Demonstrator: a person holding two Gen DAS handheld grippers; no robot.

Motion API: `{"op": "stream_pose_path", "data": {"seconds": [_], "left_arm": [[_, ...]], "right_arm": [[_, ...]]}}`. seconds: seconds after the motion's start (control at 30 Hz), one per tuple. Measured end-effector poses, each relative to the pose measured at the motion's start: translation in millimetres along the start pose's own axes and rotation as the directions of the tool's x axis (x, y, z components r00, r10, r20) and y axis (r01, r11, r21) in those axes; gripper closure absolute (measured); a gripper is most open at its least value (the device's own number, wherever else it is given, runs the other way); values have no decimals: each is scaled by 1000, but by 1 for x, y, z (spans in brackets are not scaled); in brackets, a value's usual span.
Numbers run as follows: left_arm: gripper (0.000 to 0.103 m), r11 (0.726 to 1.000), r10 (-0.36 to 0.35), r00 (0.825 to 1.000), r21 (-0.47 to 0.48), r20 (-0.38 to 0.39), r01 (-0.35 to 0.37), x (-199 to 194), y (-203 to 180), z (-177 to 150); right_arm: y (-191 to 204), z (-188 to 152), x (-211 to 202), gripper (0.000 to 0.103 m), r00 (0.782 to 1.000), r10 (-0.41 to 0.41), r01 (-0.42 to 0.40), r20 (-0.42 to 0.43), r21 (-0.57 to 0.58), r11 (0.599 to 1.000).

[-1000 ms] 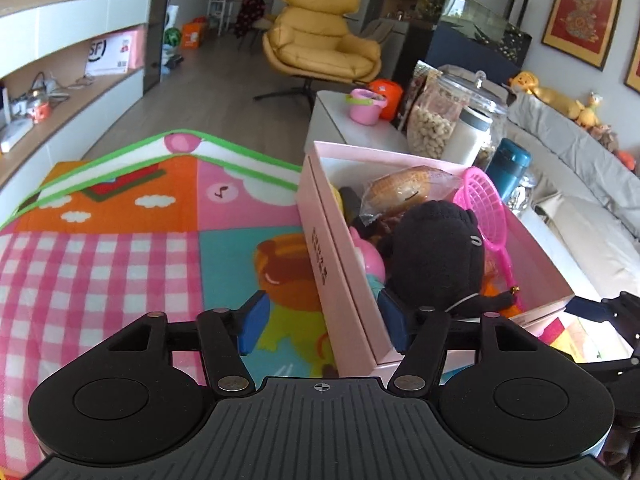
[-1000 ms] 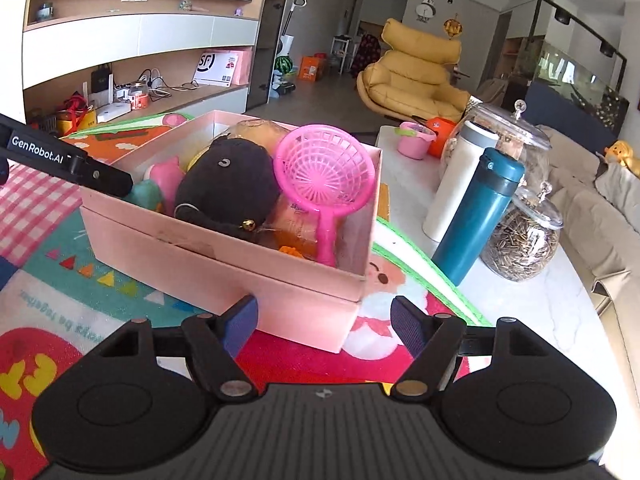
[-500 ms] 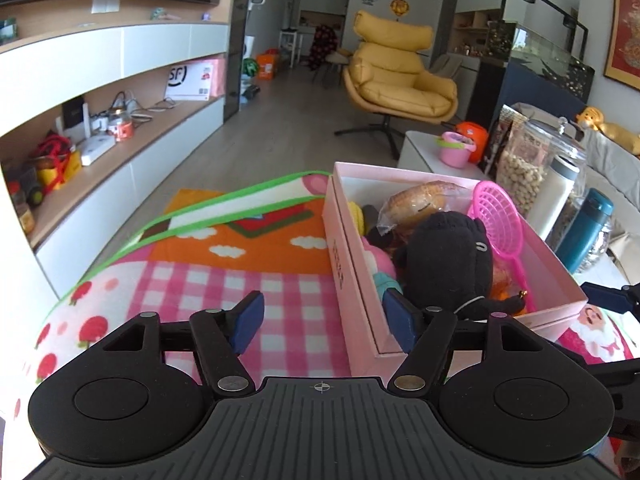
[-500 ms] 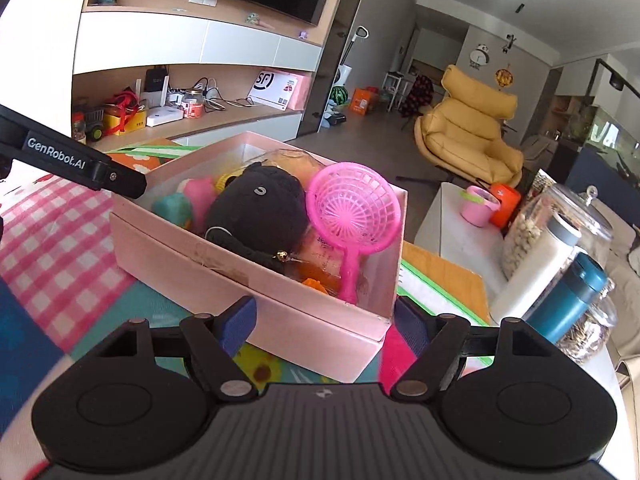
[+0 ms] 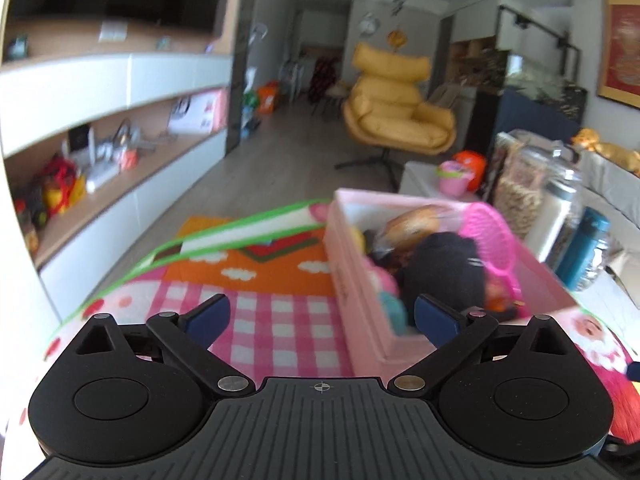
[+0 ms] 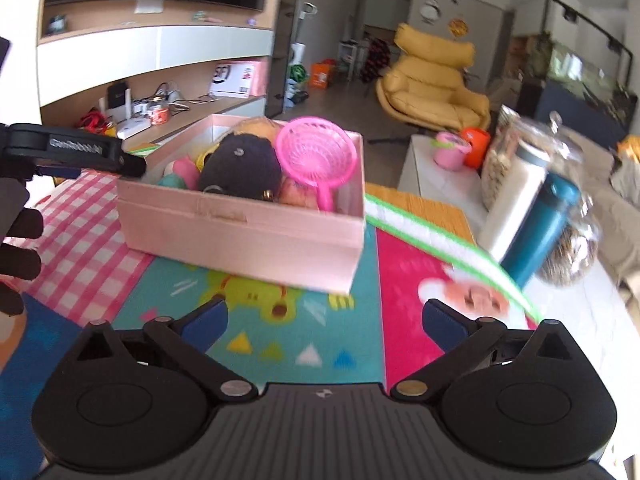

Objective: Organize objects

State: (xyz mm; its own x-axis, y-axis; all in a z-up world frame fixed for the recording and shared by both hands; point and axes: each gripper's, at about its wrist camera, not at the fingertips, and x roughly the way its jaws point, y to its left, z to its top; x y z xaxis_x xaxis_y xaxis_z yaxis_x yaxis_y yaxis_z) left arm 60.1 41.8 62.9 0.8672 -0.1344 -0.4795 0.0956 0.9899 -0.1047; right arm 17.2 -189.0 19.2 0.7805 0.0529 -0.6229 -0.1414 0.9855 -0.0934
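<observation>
A pink cardboard box (image 6: pixel 240 236) stands on a colourful play mat (image 6: pixel 280 320). It holds a black plush toy (image 6: pixel 240 168), a pink plastic sieve (image 6: pixel 318 152), a wrapped bun (image 5: pixel 412 220) and other small toys. My left gripper (image 5: pixel 322 316) is open and empty, near the box's left front corner (image 5: pixel 360 292). My right gripper (image 6: pixel 324 324) is open and empty, above the mat in front of the box. The left gripper also shows in the right wrist view (image 6: pixel 80 152) at the box's left end.
A white bottle (image 6: pixel 516 200), a teal flask (image 6: pixel 548 228) and glass jars (image 6: pixel 572 252) stand on the white table right of the mat. A pink cup (image 6: pixel 450 156) sits further back. A yellow armchair (image 6: pixel 432 84) and wall shelves (image 5: pixel 100 152) lie beyond.
Both grippers have drawn back and risen away from the box, which now looks smaller and farther. Both stay open. The box and its contents have not moved.
</observation>
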Motion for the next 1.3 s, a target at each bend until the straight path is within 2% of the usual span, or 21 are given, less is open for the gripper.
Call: {"op": "stream_pose_path", "data": {"seconds": [0.07,0.17,0.23,0.3,0.37,0.43,0.5,0.6,0.67,0.77,1.3], "left_arm": [[2,999,-35,999,39,11,35,-26,-12,-14],[2,994,-75,996,71,-55,79,-52,-32,-47],[2,997,-27,995,75,-93,34,-61,-42,-72],[2,997,29,992,78,-123,-19,-64,-50,-92],[2,996,43,988,88,-150,-30,-62,-52,-103],[2,995,65,985,89,-157,-52,-59,-51,-101],[2,997,47,985,72,-163,-35,-55,-51,-99],[1,993,83,981,94,-176,-67,-46,-59,-100],[1,994,92,980,74,-175,-80,-44,-59,-100],[1,994,97,980,68,-174,-86,-44,-58,-100],[0,991,130,976,65,-173,-121,-41,-60,-98]], "right_arm": [[2,-12,-6,0,999,17,-16,-30,24,1000],[9,-24,-7,0,998,7,-5,-59,26,1000],[13,-31,0,0,995,-59,61,-85,21,998],[5,-36,0,0,996,-44,51,-74,92,994],[-5,-40,1,0,997,-15,27,-78,160,987],[-5,-44,-1,0,998,-11,19,-55,146,989],[-1,-47,-3,0,1000,-21,23,-17,103,994],[0,-46,-2,0,1000,-26,28,-17,95,995],[-1,-46,-3,0,1000,-19,20,-18,104,994],[-7,-46,-3,0,1000,5,-3,-19,137,991],[-6,-48,-2,0,1000,-1,4,-20,135,991]]}}
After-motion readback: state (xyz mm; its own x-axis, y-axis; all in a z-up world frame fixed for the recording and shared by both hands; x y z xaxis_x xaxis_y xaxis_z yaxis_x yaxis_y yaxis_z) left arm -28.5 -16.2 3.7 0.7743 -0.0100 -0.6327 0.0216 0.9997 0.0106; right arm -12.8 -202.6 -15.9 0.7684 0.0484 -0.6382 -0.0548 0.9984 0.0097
